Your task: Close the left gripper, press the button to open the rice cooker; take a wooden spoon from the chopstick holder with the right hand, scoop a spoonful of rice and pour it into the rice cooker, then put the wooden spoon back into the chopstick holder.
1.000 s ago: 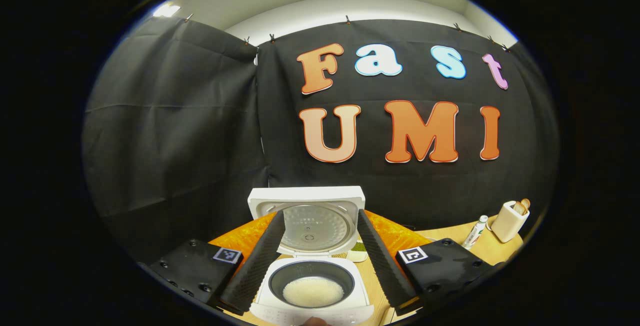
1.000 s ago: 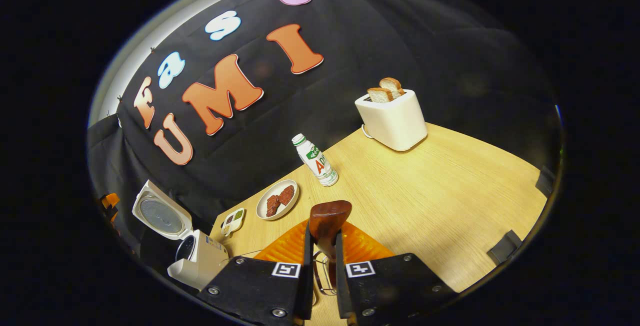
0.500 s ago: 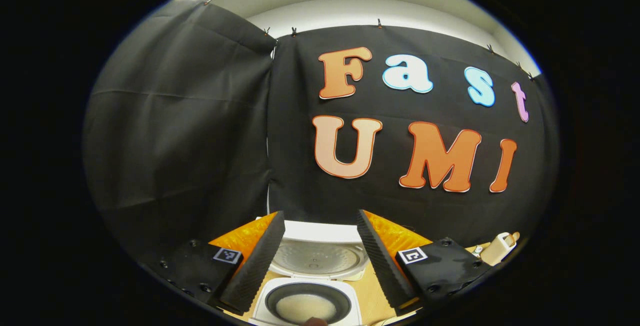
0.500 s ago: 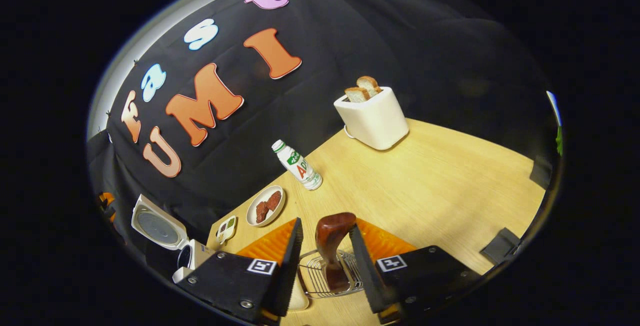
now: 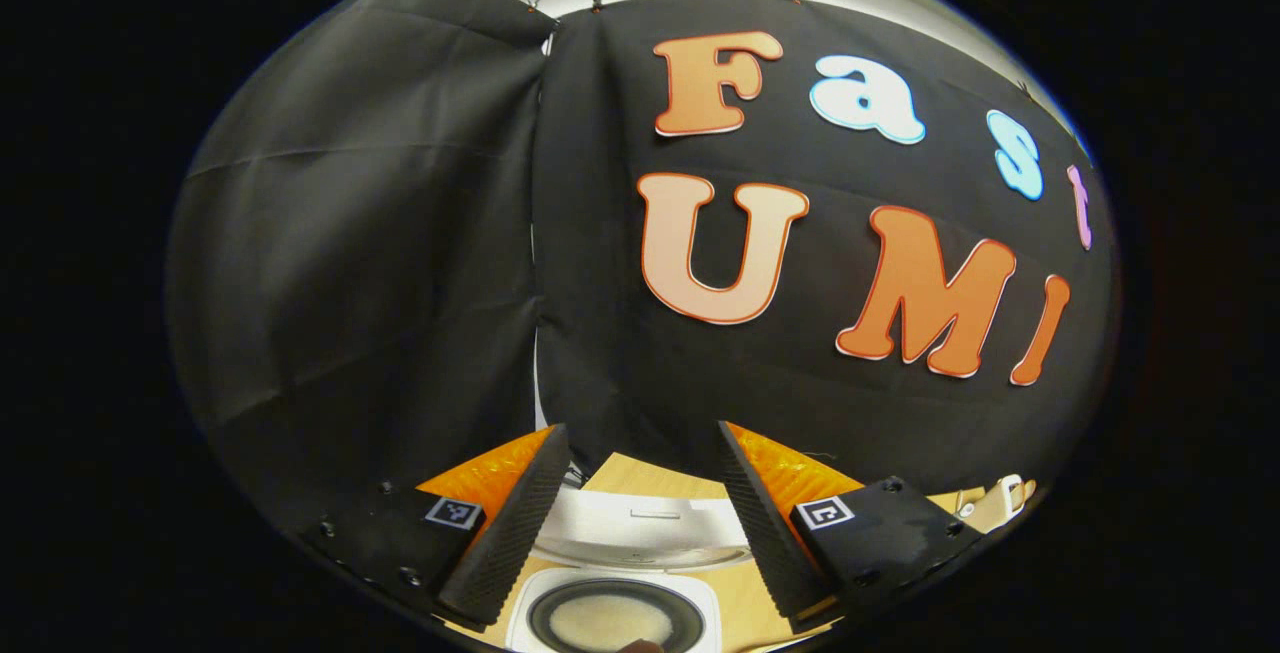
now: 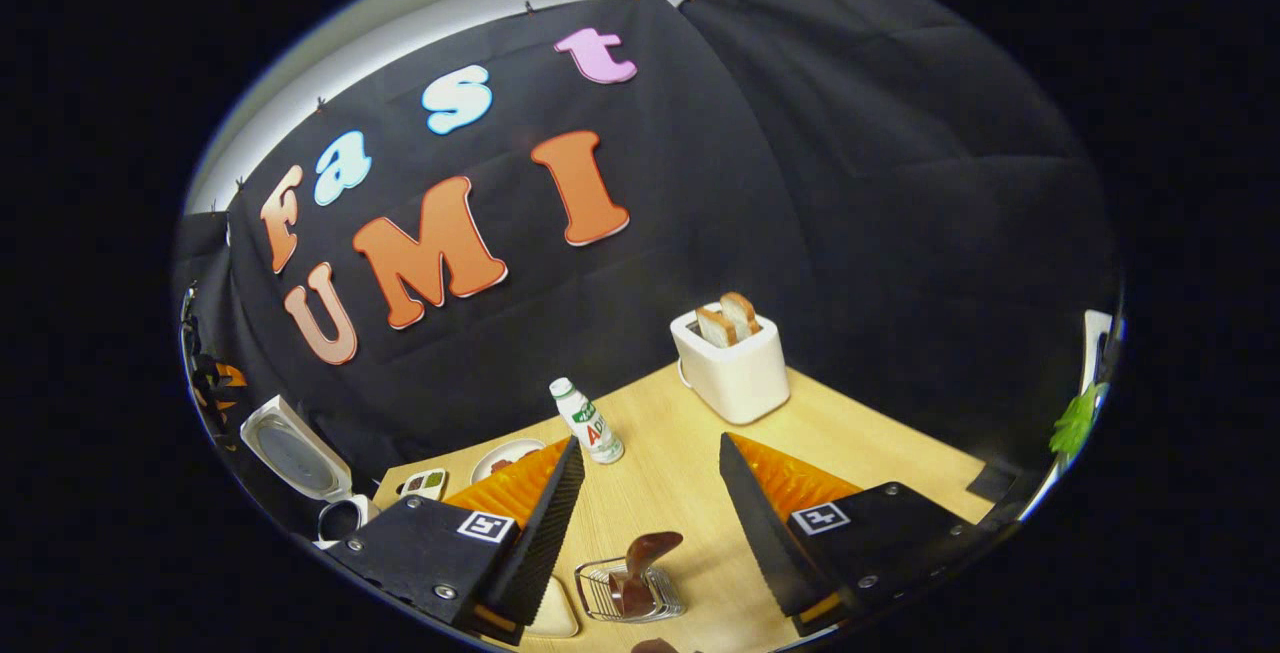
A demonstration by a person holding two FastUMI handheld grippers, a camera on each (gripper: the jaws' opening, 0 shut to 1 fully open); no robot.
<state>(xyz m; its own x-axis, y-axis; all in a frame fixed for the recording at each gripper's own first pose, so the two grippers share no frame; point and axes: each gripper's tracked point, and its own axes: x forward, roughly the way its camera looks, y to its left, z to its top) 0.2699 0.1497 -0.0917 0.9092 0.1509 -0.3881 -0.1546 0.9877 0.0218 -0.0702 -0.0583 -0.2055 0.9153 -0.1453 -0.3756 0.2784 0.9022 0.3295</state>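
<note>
Our right gripper (image 6: pixel 645 503) hangs spread above the wooden spoon (image 6: pixel 640 563) standing in the chopstick holder (image 6: pixel 628 593). Our left gripper (image 5: pixel 635 508), fingers apart, hovers over the open rice cooker (image 5: pixel 625 573).

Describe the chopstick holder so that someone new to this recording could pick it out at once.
In the right gripper view, start at the white toaster at the back of the wooden table and come toward the camera, past the small bottle. The chopstick holder stands on the table between the right gripper's open fingers. It is the one wire basket there, with a dark wooden spoon upright in it.
</note>
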